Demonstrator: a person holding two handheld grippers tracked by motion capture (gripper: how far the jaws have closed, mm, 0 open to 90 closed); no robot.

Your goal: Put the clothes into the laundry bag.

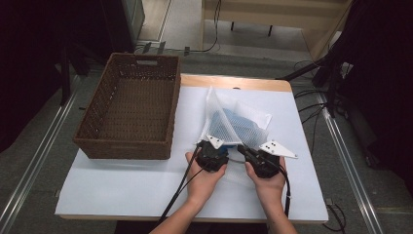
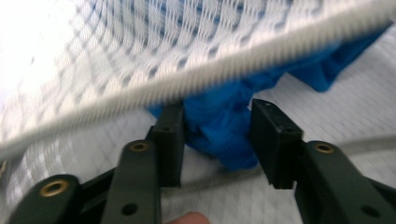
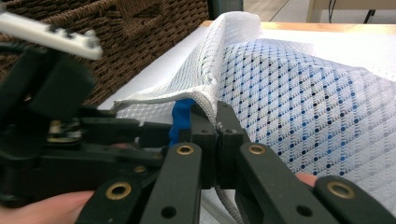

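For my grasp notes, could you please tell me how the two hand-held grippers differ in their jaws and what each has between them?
The right hand-held gripper is shut, pinching the mesh bag at its edge. The left hand-held gripper stands partly open, jaws either side of the blue cloth inside. Both work at the bag's opening.

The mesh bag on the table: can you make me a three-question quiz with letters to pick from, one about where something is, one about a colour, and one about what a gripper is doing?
1. Where is the wicker basket?
A. left of the mesh bag
B. right of it
C. on top of it

2. What colour is the cloth inside the bag?
A. red
B. blue
C. yellow

3. What is the right gripper doing?
A. hanging open in the air
B. lying in the basket
C. pinching the bag's edge

Answers:
1 A, the high view shows the basket to the bag's left.
2 B, blue shows through the white mesh.
3 C, its jaws are shut on the bag's hem.
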